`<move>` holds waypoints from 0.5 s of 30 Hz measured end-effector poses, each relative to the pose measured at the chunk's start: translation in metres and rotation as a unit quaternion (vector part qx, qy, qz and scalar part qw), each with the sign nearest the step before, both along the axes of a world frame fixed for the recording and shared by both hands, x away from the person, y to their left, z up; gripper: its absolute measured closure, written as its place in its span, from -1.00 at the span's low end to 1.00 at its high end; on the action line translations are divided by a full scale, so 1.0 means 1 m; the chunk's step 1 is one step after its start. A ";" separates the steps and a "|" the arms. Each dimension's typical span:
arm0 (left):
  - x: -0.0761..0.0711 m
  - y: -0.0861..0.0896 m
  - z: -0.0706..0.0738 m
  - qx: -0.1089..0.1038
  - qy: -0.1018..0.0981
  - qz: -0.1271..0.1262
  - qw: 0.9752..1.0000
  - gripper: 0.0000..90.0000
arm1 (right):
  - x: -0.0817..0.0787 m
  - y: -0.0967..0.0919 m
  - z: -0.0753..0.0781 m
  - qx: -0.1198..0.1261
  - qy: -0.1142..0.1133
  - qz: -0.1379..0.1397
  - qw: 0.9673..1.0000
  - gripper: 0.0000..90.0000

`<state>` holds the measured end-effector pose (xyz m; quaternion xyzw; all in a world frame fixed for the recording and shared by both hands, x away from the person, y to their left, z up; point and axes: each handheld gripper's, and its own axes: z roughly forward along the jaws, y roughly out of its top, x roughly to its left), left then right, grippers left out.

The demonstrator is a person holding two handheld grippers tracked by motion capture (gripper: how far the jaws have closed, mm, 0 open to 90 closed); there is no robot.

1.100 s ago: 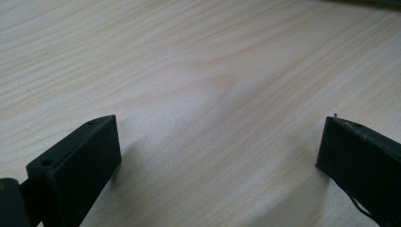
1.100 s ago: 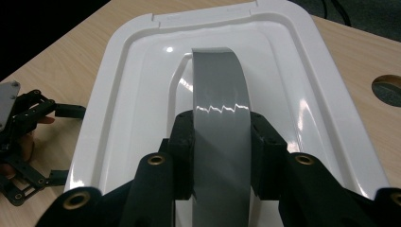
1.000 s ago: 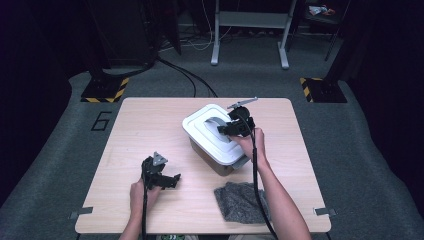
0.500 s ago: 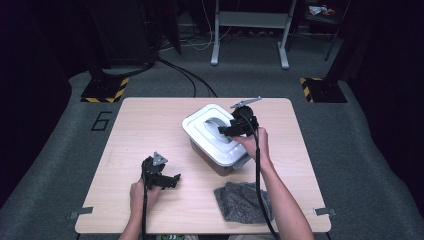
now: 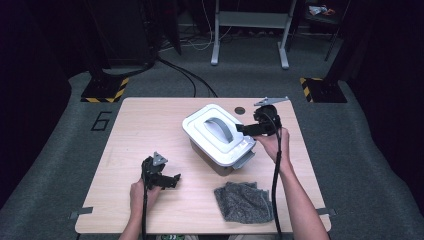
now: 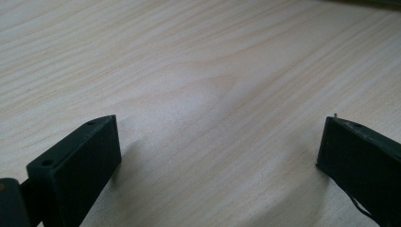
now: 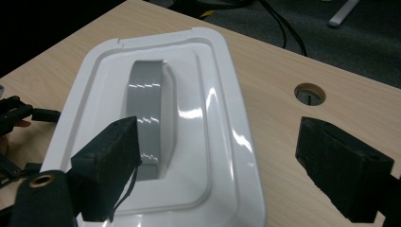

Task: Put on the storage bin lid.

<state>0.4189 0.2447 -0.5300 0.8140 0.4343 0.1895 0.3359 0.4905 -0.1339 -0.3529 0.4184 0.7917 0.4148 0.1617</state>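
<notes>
The surface [image 5: 145,130] is a pale wooden top with a small round hole [image 5: 240,110] near its far edge, right of the middle.

The box [image 5: 220,137] is the largest thing on it: a white plastic container with its lid [image 5: 200,131] on and a grey handle [image 5: 218,128] set into a recess in that lid. It stands a little right of the middle of the surface, turned at an angle to the edges, nearer the far edge than the near one. In the right gripper view the lid [image 7: 208,137] lies just below and ahead of the jaws, the handle [image 7: 149,109] running away from the camera.

A grey cloth [image 5: 244,201] lies crumpled near the near edge, right of the middle, apart from the box.

The right gripper [image 5: 245,128] is held level at the box's right side, above the lid's edge. Its jaws have just been opening and now stand wide, with nothing between them and no pad pressing on the lid or handle.

The left gripper [image 5: 172,181] rests low over the surface, left of the middle and towards the near edge, well apart from the box. Its jaws stand wide open over bare wood, holding nothing.
</notes>
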 end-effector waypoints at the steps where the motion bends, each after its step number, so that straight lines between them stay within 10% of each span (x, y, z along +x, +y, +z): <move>1: 0.000 0.000 0.000 0.000 0.000 0.000 1.000 -1.00 | -0.001 -0.005 0.000 0.002 -0.001 -0.003 1.000 -0.70; 15: 0.000 0.000 0.000 0.000 0.000 0.000 1.000 -1.00 | -0.019 -0.069 -0.025 0.002 0.006 -0.055 0.998 -0.81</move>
